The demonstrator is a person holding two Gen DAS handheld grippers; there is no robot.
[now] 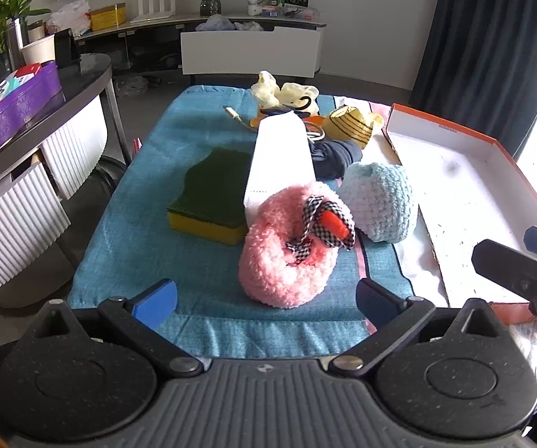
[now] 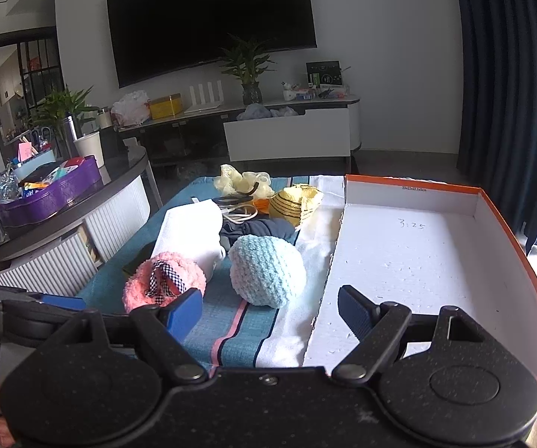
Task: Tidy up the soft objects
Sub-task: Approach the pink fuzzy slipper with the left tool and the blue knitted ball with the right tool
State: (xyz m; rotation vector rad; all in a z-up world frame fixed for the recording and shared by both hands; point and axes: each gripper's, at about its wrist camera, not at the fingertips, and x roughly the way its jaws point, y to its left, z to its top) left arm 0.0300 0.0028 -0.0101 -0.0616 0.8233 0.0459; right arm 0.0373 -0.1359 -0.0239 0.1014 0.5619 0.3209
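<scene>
Left wrist view: left gripper [image 1: 266,300] spread, empty, just short of the pink fluffy ring [image 1: 290,246] on the blue towel [image 1: 126,220]. Beyond, blue knitted ball [image 1: 378,201], sponge [image 1: 208,194]. Right gripper [image 2: 270,315] spread, empty, beside the box [image 2: 410,257].

In front of you lie a fuzzy pink plush ring [image 1: 287,250], a nubbly pale-blue crocheted ball [image 1: 380,201], a yellow foam sponge [image 1: 208,201] with a rough green scouring top, a woven teal cloth [image 1: 137,186] and a matt white-lined cardboard box [image 2: 417,261].
</scene>
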